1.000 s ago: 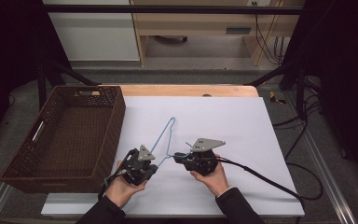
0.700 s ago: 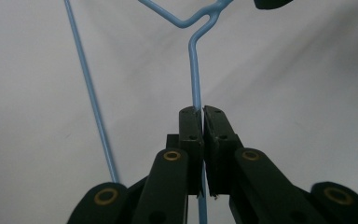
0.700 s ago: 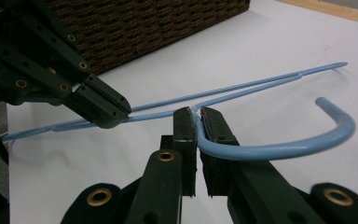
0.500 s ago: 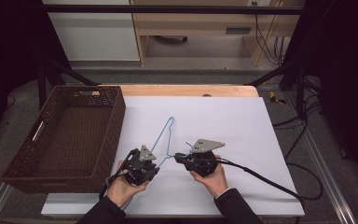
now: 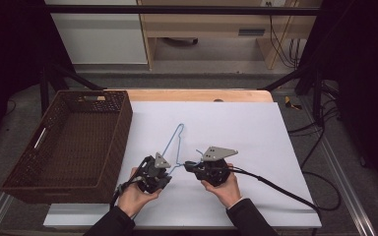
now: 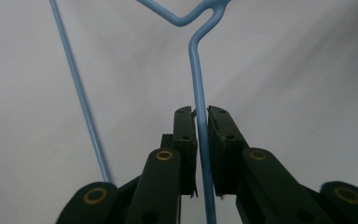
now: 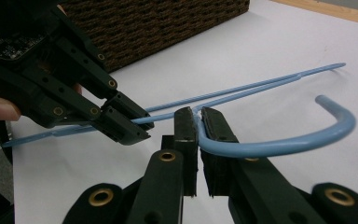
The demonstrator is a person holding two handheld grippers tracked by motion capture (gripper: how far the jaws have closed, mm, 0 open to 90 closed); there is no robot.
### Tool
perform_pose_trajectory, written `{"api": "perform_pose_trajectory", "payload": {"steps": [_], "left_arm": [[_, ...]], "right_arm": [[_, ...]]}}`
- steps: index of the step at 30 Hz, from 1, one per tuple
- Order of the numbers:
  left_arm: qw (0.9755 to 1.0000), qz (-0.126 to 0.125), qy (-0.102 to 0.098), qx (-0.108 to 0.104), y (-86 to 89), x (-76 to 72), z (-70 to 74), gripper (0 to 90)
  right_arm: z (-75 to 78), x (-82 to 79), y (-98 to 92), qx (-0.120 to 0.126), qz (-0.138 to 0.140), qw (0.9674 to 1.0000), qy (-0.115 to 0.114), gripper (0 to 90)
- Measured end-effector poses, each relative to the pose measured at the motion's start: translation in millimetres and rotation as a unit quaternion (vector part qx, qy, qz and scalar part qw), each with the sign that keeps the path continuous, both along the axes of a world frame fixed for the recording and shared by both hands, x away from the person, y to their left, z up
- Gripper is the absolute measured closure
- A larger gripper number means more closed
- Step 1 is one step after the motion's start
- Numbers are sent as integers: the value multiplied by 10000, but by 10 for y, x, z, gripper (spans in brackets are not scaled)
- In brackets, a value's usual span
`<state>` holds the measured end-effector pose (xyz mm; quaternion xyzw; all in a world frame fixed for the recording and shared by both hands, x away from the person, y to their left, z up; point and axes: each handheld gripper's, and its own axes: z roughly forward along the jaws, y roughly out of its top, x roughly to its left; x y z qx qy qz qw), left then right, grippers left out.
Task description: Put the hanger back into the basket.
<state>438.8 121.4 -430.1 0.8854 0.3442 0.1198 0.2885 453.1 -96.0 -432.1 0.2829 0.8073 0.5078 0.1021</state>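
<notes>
High view: my left claw [image 5: 166,169] and right claw [image 5: 191,165] each pinch the blue wire hanger [image 5: 173,141], low over the white worktop [image 5: 256,132]. Grasping looks done; the wicker basket [image 5: 15,182] beside it sits empty.

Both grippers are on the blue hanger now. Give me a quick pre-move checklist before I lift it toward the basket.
1. Left gripper pinching the blue hanger wire: ok, jaws closed on the straight wire.
2. Right gripper pinching near the hook: ok, jaws closed where the hook's curve begins.
3. Grippers apart from each other: ok, close but not touching.
4. Hanger free of the wicker basket: ok, it lies on the white table beside it.
5. Basket has room: ok, looks empty.
6. Grip firm enough for lifting: cannot tell.
</notes>
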Motion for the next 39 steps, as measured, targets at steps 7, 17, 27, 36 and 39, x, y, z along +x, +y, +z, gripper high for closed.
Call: {"api": "perform_pose_trajectory", "payload": {"steps": [7,17,27,36,39], "left_arm": [[9997,180,-165,32,-9,-21,21,867],[9997,147,-217,-2,12,-57,79,872],[9993,44,-343,-125,76,-107,261,873],[9983,-69,-529,-251,147,-119,559,873],[9978,-141,-582,-286,160,-114,661,873]], "right_arm": [[14,-7,-6,3,-30,10000,-5,843],[67,-106,-74,-116,29,9999,-105,605],[100,-181,-491,16,-218,9997,-55,347],[150,-219,-928,63,-707,9974,-144,178],[156,-227,-1089,-61,-980,9950,-168,102]]}}
